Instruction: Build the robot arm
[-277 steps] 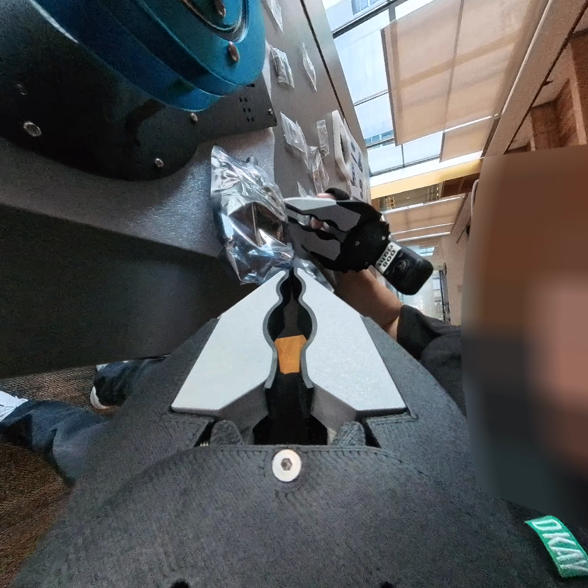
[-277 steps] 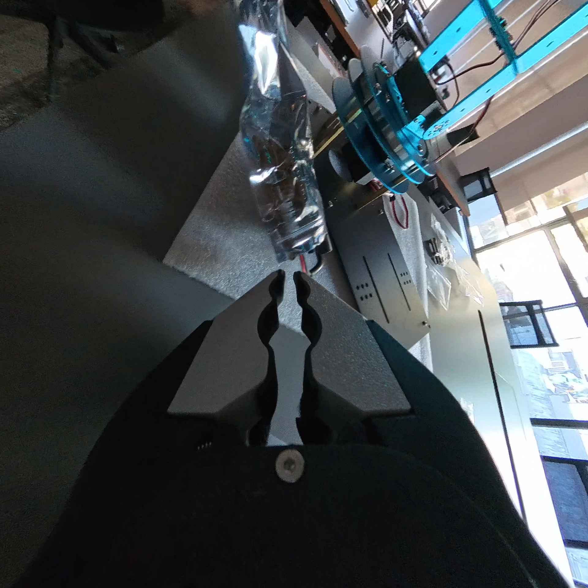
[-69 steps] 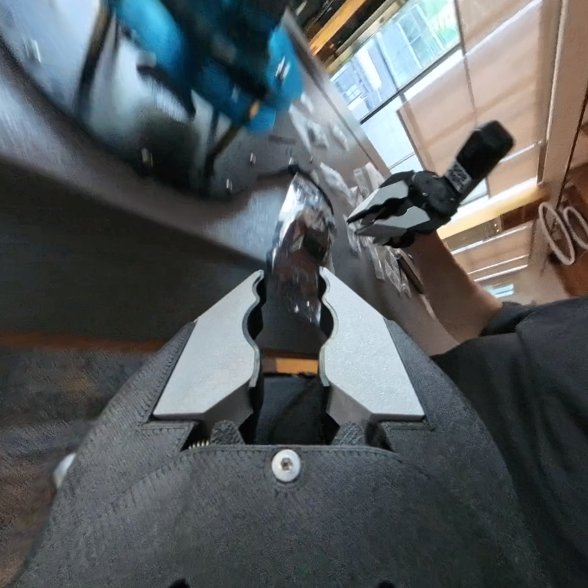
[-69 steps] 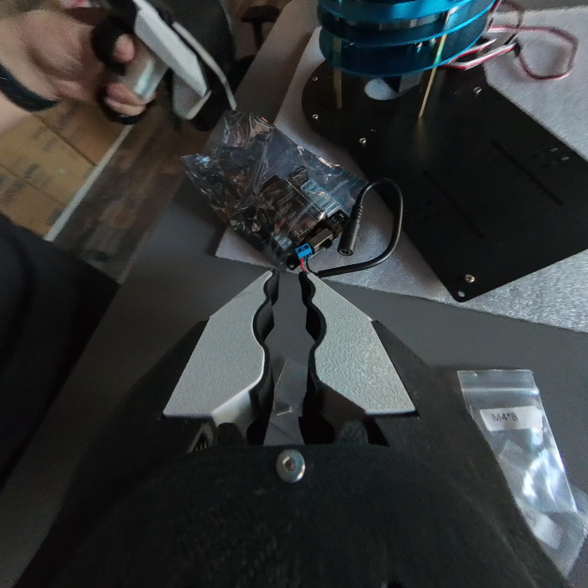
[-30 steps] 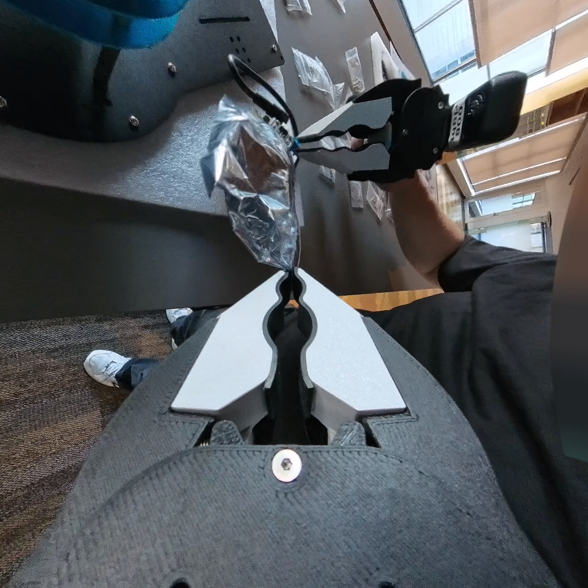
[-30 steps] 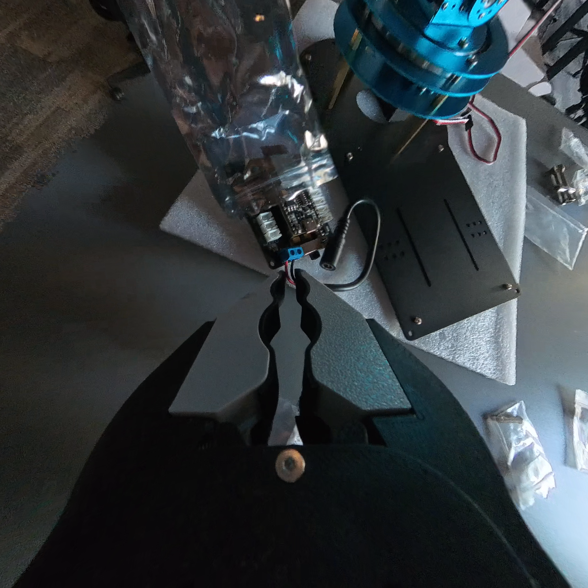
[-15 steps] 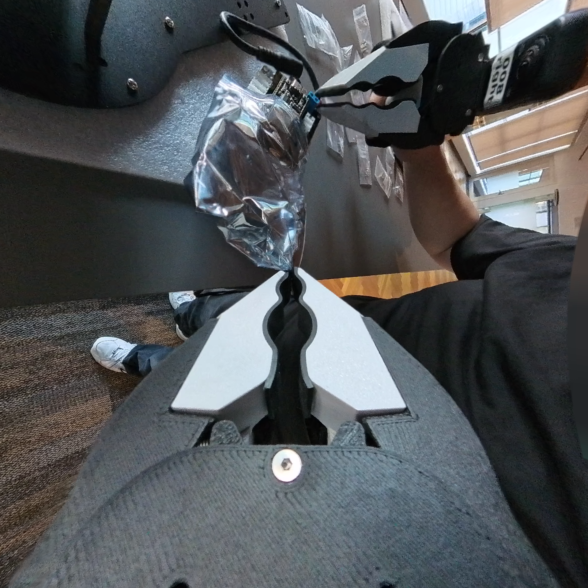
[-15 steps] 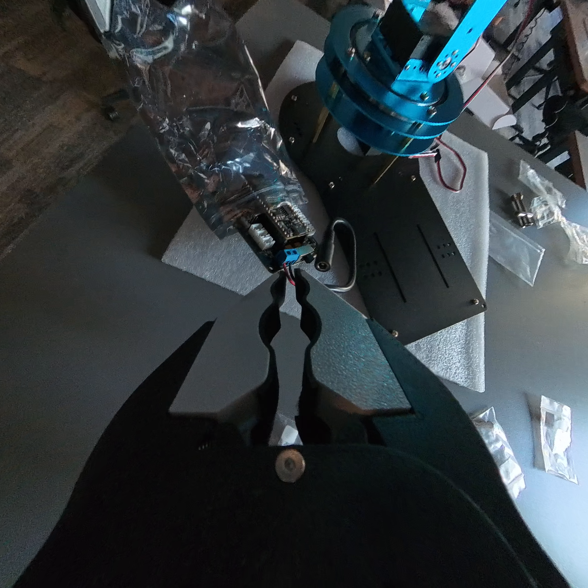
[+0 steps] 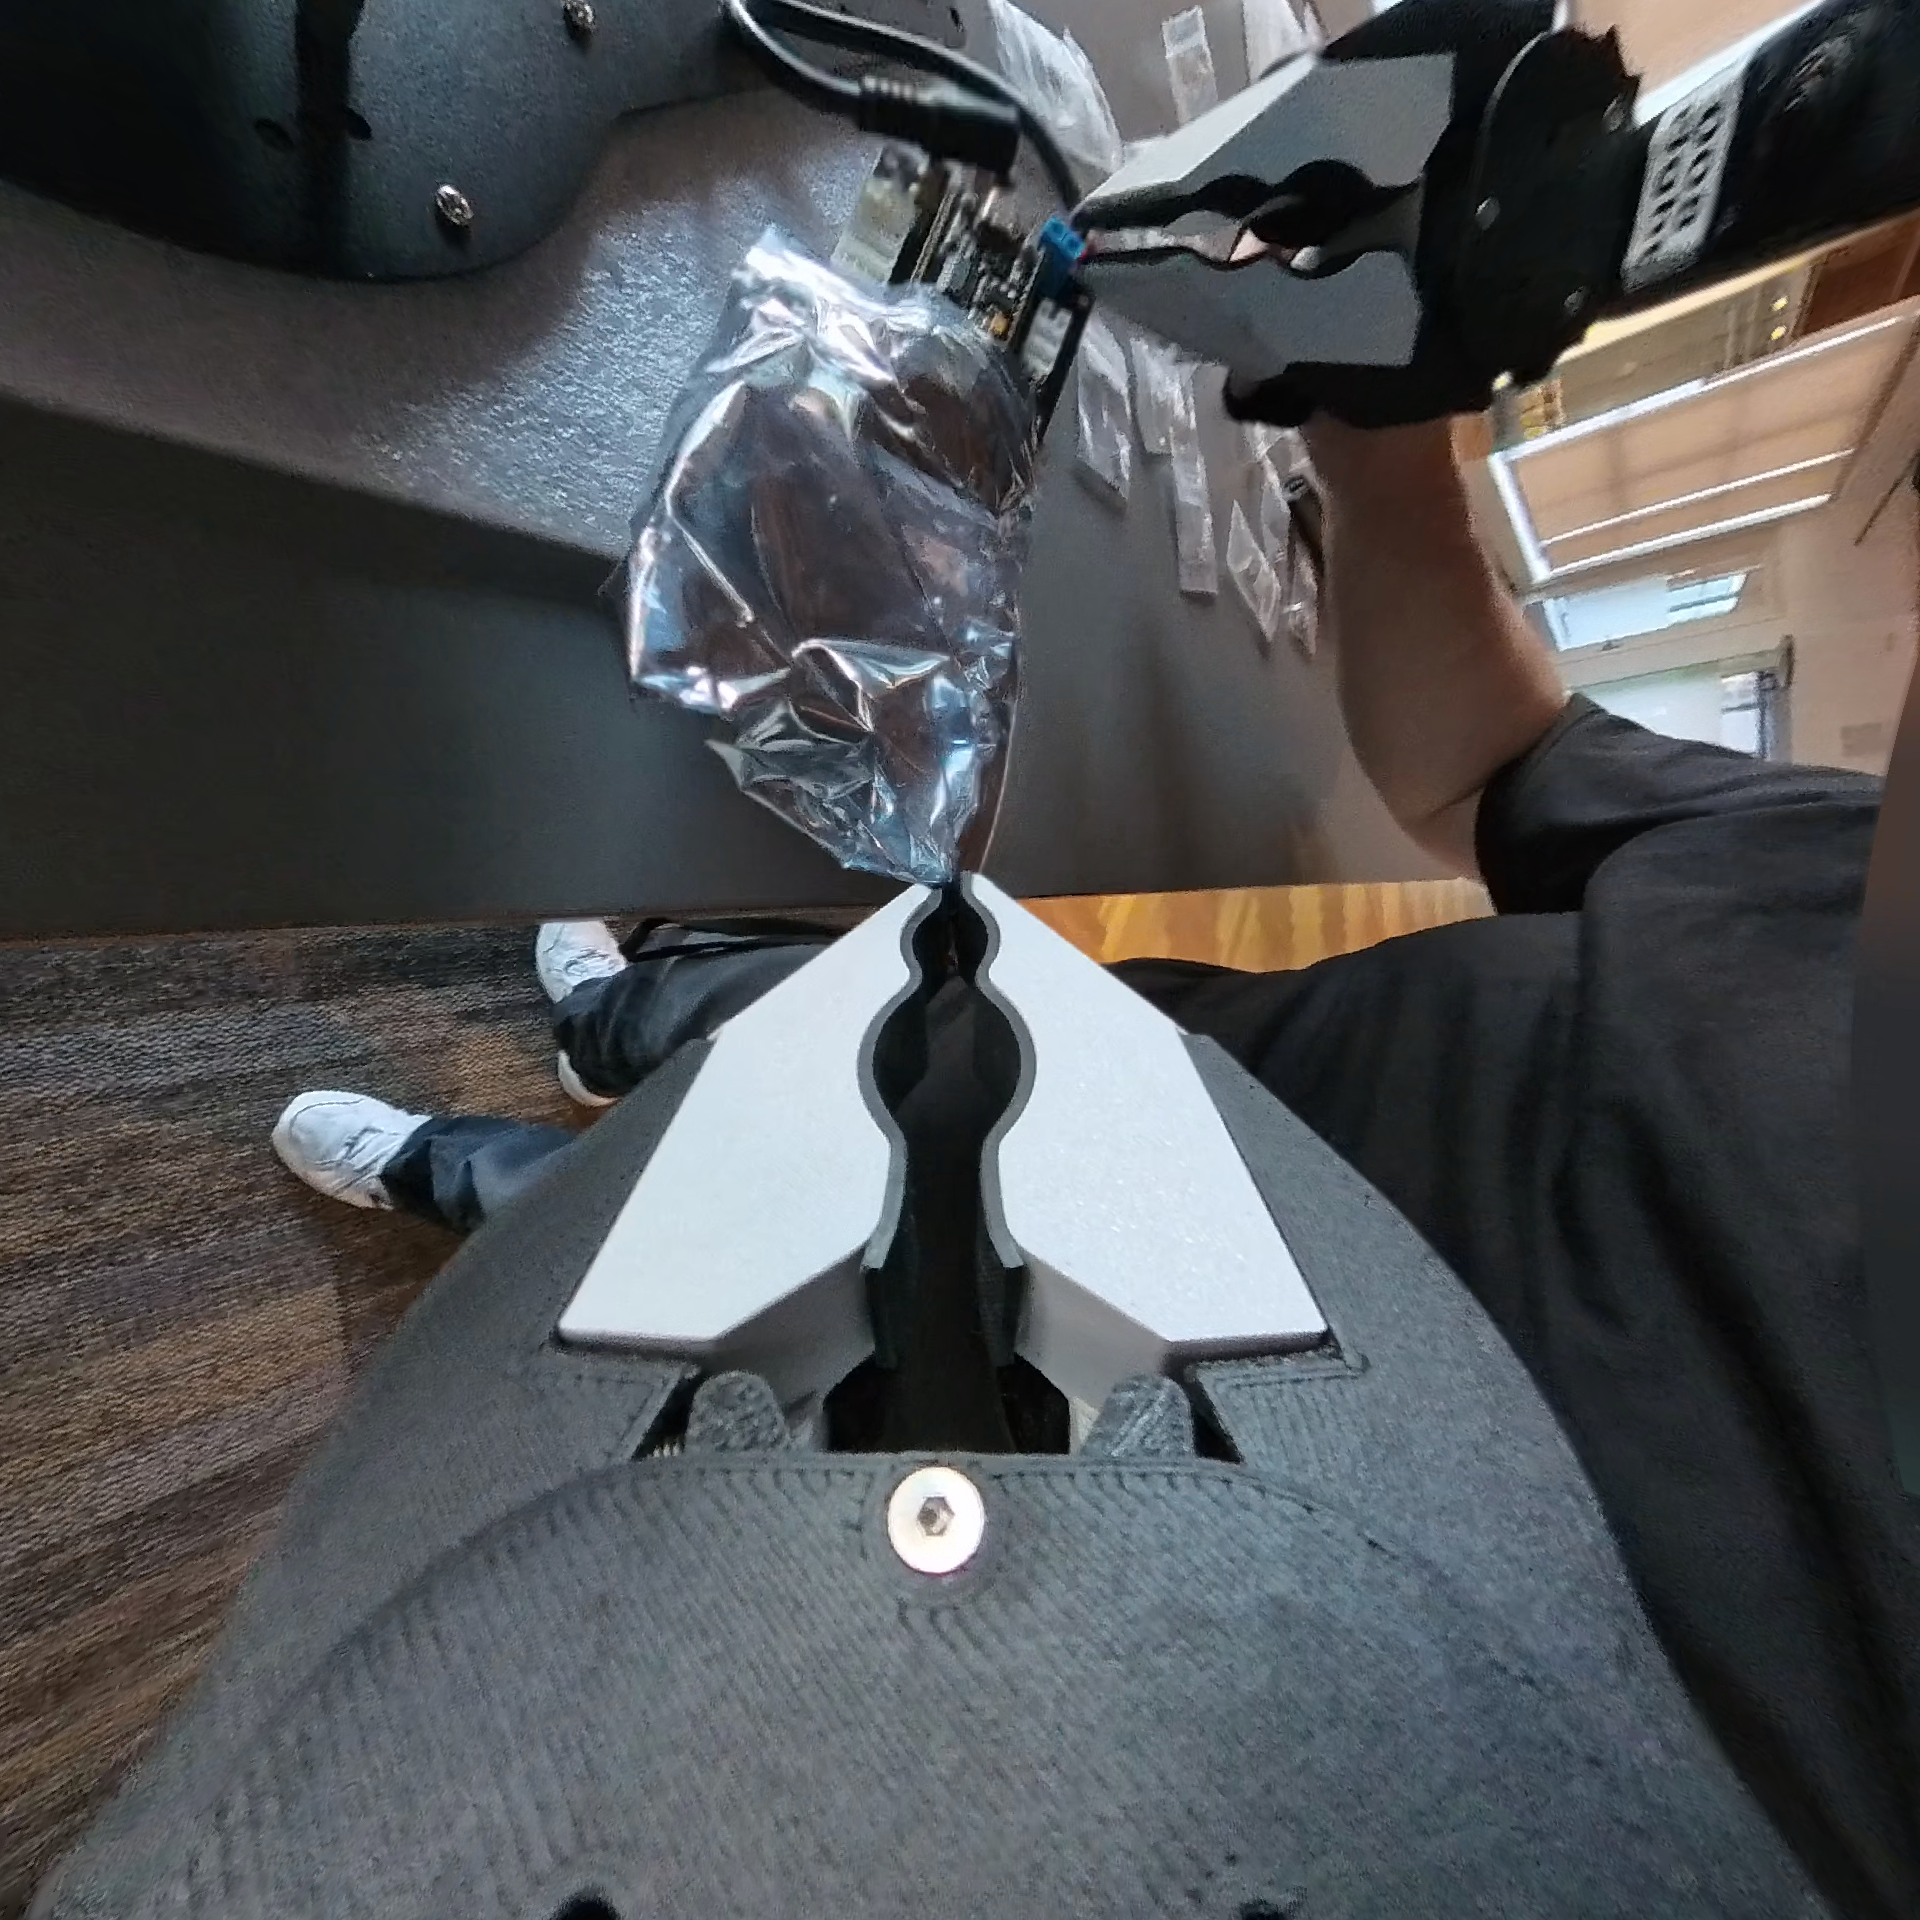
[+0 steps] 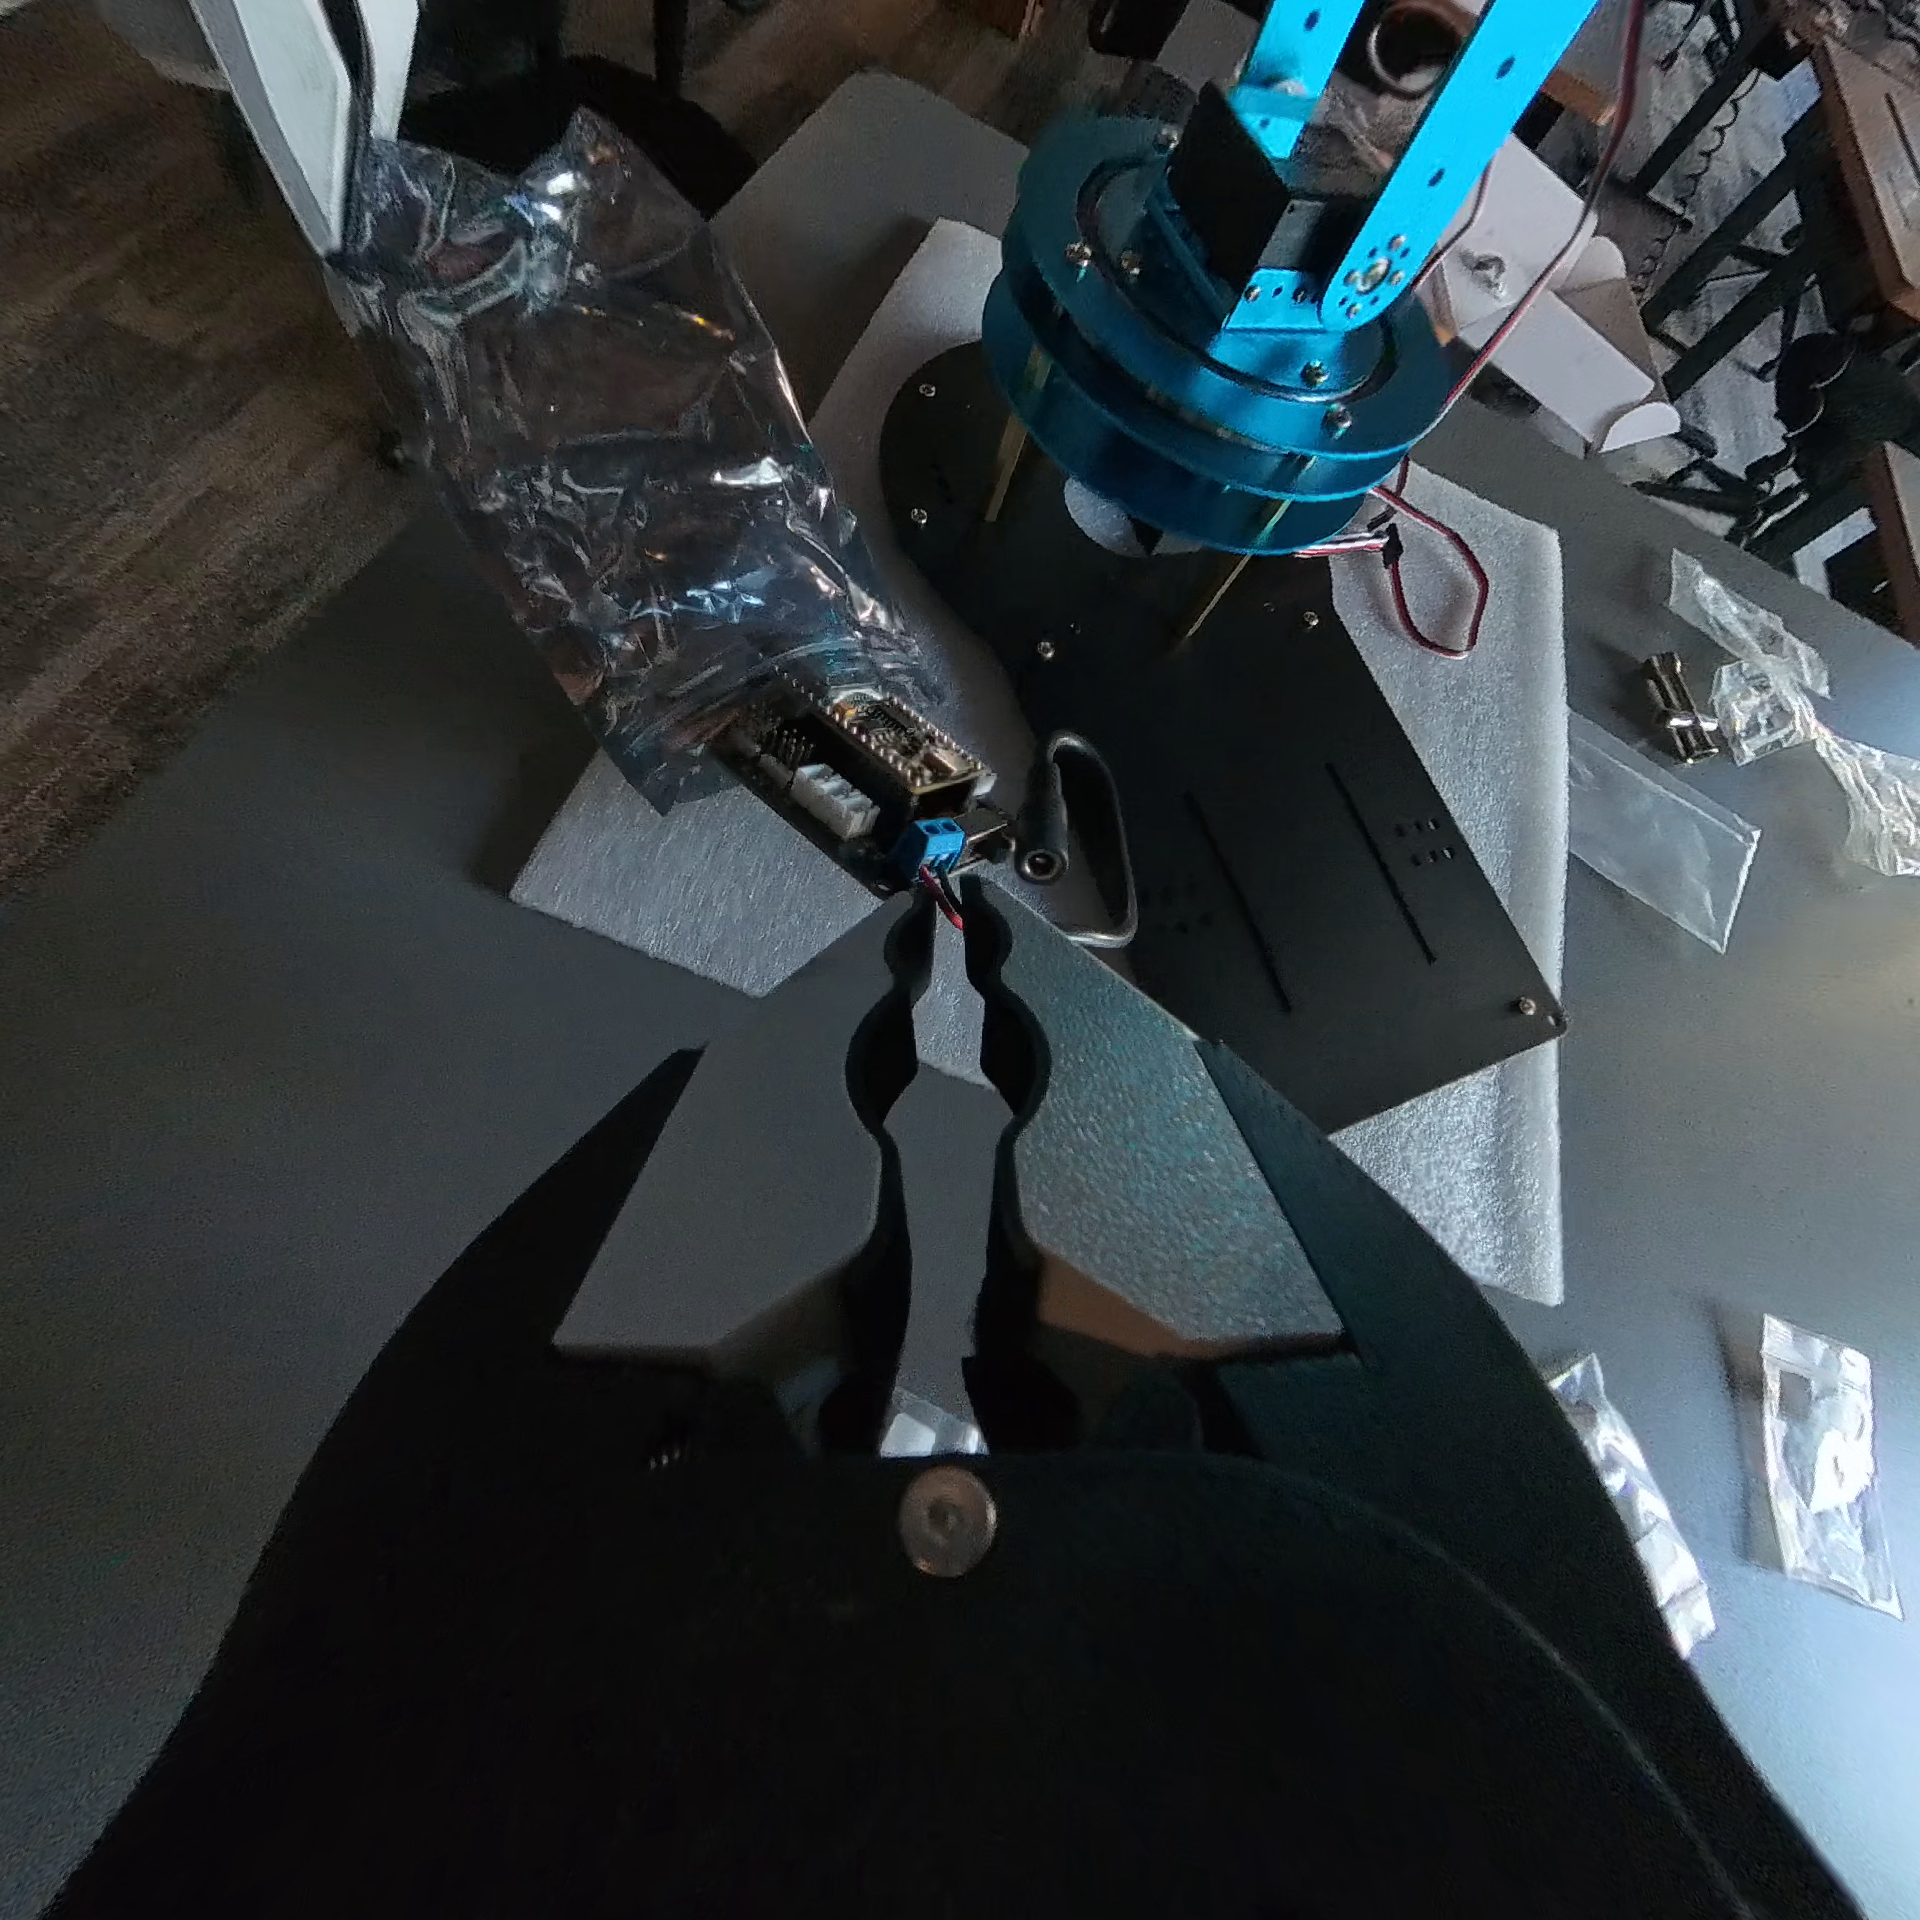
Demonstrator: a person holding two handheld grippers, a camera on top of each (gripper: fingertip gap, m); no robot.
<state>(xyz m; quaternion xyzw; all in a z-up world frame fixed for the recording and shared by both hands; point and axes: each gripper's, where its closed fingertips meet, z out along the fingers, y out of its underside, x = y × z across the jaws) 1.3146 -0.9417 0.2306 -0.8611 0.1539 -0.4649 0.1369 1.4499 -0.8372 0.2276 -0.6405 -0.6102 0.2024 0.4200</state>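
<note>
My left gripper (image 9: pixel 951 894) pinches the limp, slippery bag (image 9: pixel 842 582) corner; right gripper (image 10: pixel 940 894) clamps the fragile board's (image 10: pixel 873 774) wires at 12 o'clock.

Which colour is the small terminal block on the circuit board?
Blue terminal block; the right wrist view shows it best.

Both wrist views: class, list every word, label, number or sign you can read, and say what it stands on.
I do not copy writing; here is what bears it.
White label on the right tool: dark characters, legible.
Circuit board sticking out of the silvery bag: white print, too small.
Small clear bag at lower right: white patch, blurred.
</note>
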